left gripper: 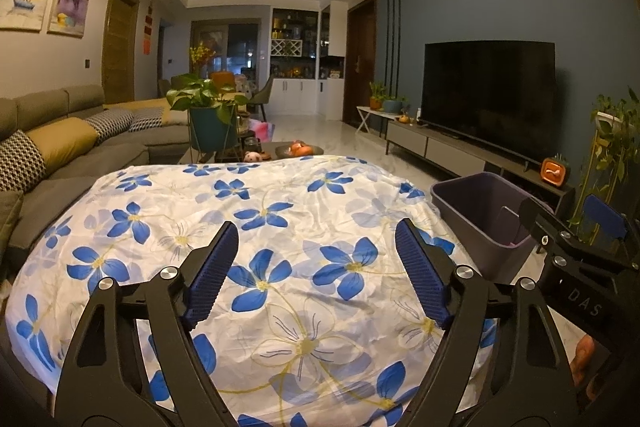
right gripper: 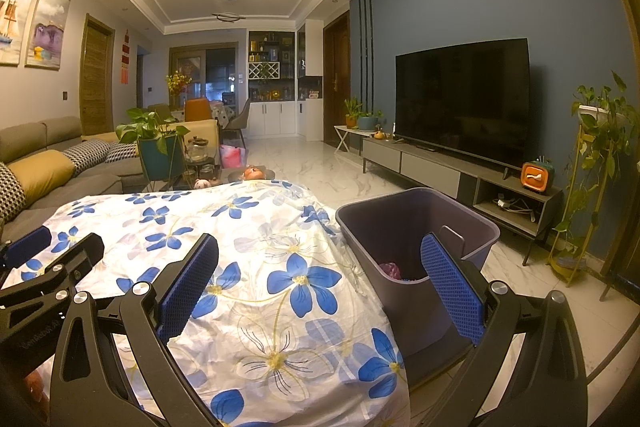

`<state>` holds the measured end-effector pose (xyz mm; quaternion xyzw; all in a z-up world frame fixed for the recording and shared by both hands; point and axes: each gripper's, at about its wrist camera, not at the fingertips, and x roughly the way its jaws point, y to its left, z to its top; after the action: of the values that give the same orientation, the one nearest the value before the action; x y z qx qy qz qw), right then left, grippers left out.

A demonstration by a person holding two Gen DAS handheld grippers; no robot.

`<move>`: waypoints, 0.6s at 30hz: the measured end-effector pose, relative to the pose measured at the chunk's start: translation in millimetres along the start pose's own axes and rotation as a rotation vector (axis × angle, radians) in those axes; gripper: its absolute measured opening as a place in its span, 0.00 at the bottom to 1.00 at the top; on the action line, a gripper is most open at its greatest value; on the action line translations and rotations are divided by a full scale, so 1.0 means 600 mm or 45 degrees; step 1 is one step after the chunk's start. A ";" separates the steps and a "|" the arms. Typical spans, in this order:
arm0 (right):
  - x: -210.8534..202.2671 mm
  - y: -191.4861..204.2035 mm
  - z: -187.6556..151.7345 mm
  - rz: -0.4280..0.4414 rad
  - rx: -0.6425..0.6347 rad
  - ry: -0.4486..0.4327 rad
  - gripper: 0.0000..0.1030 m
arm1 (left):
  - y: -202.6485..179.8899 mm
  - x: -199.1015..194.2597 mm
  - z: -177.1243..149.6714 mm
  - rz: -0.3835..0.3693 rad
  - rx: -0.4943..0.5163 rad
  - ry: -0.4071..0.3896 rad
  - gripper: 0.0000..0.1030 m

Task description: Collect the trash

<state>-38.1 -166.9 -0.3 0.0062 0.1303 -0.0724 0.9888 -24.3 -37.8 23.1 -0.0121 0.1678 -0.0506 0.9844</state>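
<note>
The left tongs (left gripper: pixel 316 243) stand wide with nothing between their ribbed blue pads, over a rumpled cotton cloth (left gripper: pixel 256 227) printed with blue flowers that drapes the worktop. The right tongs (right gripper: pixel 320 259) gape wide too — empty. At two o'clock from the cloth sits a smooth, rectangular purple plastic bin (right gripper: pixel 404 227) on the marble floor — crumpled pinkish trash (right gripper: pixel 390 270) lies inside.

Flowered cloth (left gripper: pixel 280 227) lies bare; purple bin (right gripper: pixel 416 227) stands open-topped beside it.

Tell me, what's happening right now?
Left gripper open, empty. Right gripper open, empty. Purple plastic bin holds crumpled trash. Flowered cloth bare.
</note>
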 end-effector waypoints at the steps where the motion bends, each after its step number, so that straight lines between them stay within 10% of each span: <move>1: 0.001 0.000 0.000 0.001 0.000 0.001 0.95 | 0.001 -0.001 -0.001 -0.002 -0.001 -0.001 0.77; 18: -0.001 0.003 0.003 0.002 0.003 -0.008 0.95 | 0.005 -0.004 -0.003 -0.004 -0.001 -0.009 0.77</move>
<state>-38.2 -165.1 1.6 0.0071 0.1273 -0.0719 0.9892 -27.0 -34.6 22.0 -0.0131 0.1645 -0.0521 0.9849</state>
